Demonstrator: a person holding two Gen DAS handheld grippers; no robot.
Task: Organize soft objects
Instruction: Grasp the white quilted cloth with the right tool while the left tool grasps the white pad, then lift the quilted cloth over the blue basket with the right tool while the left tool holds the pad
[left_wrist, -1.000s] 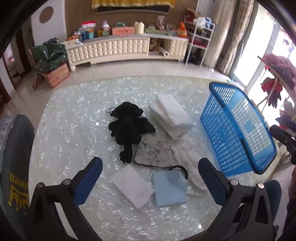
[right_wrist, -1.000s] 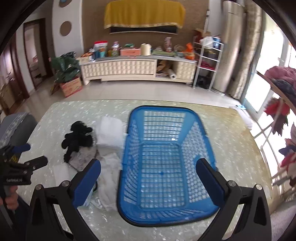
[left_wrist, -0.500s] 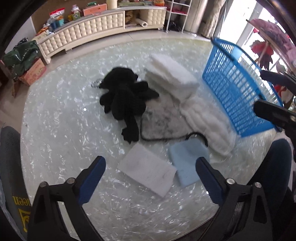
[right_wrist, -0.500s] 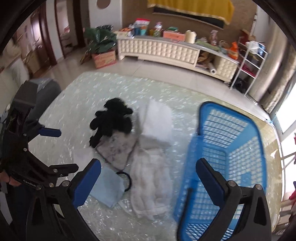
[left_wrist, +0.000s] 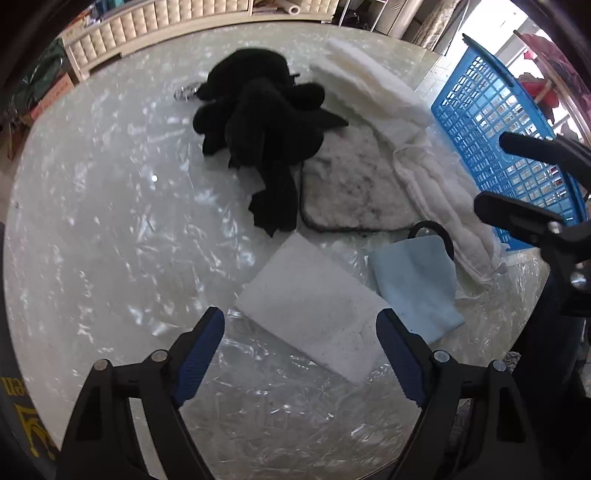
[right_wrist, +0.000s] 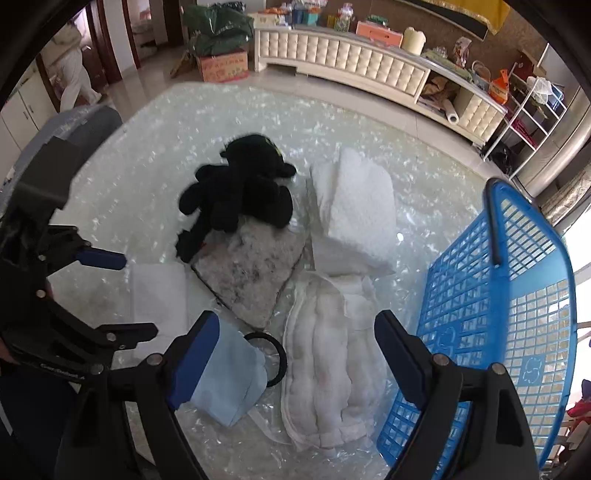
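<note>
A: Nearest items?

B: Left gripper (left_wrist: 300, 343), jaws wide, holding nothing, hangs over a flat white pad (left_wrist: 314, 308) on the glass table (left_wrist: 92, 240). Right gripper (right_wrist: 291, 354), jaws wide and empty, hangs above a light blue cloth (right_wrist: 231, 384) and a quilted white cloth (right_wrist: 328, 365).

A: Beyond those?

B: A black hair band (right_wrist: 275, 354) shows from under the blue cloth; a grey fur mat (right_wrist: 251, 273) lies mid-table, a black plush toy (right_wrist: 236, 195) partly on it, folded white towels (right_wrist: 354, 214) beside. A blue plastic basket (right_wrist: 517, 314) stands right, empty
</note>
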